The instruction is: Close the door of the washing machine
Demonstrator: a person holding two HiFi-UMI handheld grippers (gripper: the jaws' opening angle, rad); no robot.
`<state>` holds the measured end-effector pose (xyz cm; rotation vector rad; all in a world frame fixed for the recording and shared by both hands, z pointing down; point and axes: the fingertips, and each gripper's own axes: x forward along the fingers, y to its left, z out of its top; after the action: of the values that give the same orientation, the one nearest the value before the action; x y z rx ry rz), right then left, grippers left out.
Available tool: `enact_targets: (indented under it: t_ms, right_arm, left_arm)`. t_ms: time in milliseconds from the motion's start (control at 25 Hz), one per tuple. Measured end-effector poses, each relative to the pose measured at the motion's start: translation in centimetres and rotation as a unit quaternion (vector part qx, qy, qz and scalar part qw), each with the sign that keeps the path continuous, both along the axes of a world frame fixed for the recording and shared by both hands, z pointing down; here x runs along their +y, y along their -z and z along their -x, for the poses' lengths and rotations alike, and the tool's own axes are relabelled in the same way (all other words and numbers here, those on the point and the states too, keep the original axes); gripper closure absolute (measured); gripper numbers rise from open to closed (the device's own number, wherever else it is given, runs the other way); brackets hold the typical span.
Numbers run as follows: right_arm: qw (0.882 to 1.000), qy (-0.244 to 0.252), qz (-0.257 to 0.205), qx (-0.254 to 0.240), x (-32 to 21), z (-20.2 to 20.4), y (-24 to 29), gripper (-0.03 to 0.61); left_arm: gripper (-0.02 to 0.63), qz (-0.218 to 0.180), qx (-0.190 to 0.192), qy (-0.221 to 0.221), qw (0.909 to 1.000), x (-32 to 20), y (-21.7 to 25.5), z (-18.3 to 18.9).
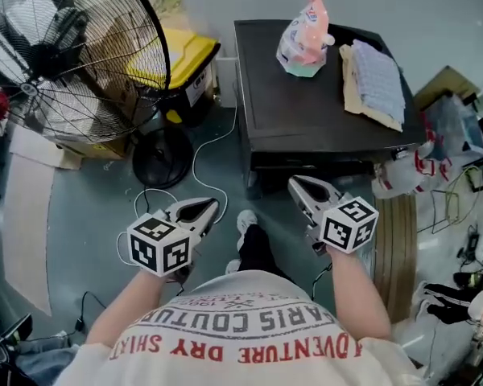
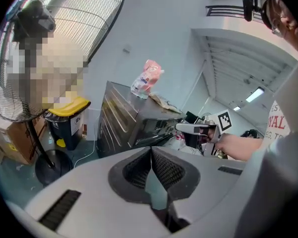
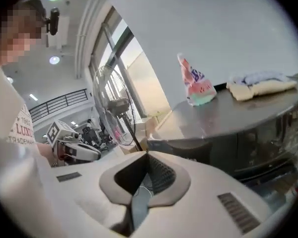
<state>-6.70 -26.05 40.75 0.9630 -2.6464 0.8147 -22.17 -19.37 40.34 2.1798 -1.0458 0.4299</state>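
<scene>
Fan point(image 1: 56, 55) far left, then a yellow-lidded bin point(image 1: 181, 59), its label too small for me to read. My left hand-held gripper point(image 1: 208, 208) hangs with jaws together, empty. Dead ahead stands the dark washing machine point(image 1: 290, 111); I can't tell how its door sits. A pink bag point(image 1: 304, 34) and a folded cloth point(image 1: 374, 79) lie on top. The right hand-held gripper point(image 1: 298, 186) has jaws together, empty. My shirt point(image 1: 241, 336) reads "DRY SHIRT".
</scene>
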Motion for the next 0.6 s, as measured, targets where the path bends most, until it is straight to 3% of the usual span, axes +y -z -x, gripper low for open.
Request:
enact_targets:
  t_ms: [440, 600]
  right_arm:
    - [0.992, 0.035, -0.089, -0.081, 6.6, 1.0, 11.1, 0.557]
    - [0.988, 0.040, -0.119, -0.085, 8.3, 0.8, 13.8, 0.557]
  left_arm:
    - [0.584, -0.110, 0.041, -0.018, 0.9930, 2.1, 8.8, -1.8]
    - [0.584, -0.146, 0.048, -0.027, 0.9878, 2.8, 11.7, -2.5]
